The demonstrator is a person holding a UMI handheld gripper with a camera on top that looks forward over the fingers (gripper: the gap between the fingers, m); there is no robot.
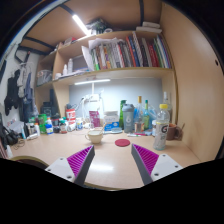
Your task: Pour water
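Much of the clutter along the back of the desk (115, 160) is too small to be named with certainty, and the items at the far left, where dark shapes hang against the wall, cannot be made out. The labels of the bottles are unreadable, and whether any of them holds water cannot be told.

The gripper (113, 160) is held wide apart with nothing between its fingers; two magenta pads (80, 159) are seen on the inner faces, angled toward each other above the bare wooden desk surface. Just beyond the fingers a small pale cup (95, 135) stands upright, its opening facing up and its long axis vertical. To the right of it a flat red disc (122, 143), possibly a lid or coaster, lies on the desk.

Farther back and to the right, a group of upright bottles is seen: a tall clear bottle (164, 118) with a light cap stands nearest the right wall, its long axis vertical and its neck pointing up, and beside it a blue-tinted container (128, 118) and about two more bottles can be counted, though their outlines overlap.

Above, one shelf (110, 72) carries a row of upright books (125, 52), too many and too closely packed to be counted. One strip light (79, 22) is lit on the ceiling.
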